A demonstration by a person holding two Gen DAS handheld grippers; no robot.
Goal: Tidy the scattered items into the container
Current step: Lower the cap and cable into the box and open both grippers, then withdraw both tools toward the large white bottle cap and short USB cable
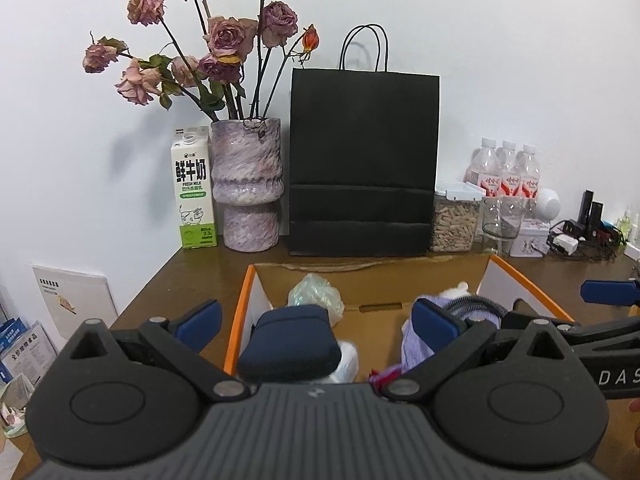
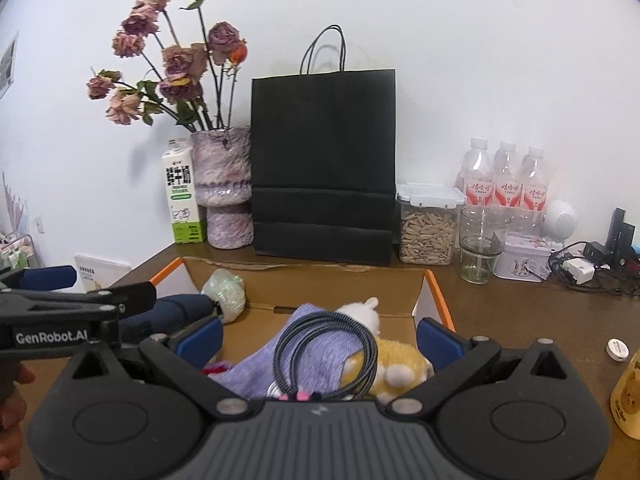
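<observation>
An open cardboard box (image 1: 244, 300) (image 2: 434, 284) with orange edges sits on the brown table. Inside lie a navy pouch (image 1: 290, 342) (image 2: 176, 312), a crumpled clear wrapper (image 1: 316, 292) (image 2: 224, 286), a lilac cloth (image 1: 416, 344) (image 2: 308, 344), a coiled grey cable (image 2: 326, 354) and a yellow and white plush toy (image 2: 394, 360). My left gripper (image 1: 316, 320) hovers open above the box's left half, over the pouch, holding nothing. My right gripper (image 2: 318, 332) hangs open above the right half, over the cable and cloth. Each gripper shows at the edge of the other's view.
Along the wall stand a milk carton (image 1: 194, 192), a vase of dried roses (image 1: 248, 184), a black paper bag (image 1: 362, 164), a seed jar (image 2: 428, 228), a glass (image 2: 480, 244), three bottles (image 2: 506, 180), a tin (image 2: 522, 260) and chargers (image 2: 580, 270). A small round disc (image 2: 616, 348) and a yellow item (image 2: 626, 400) lie right of the box.
</observation>
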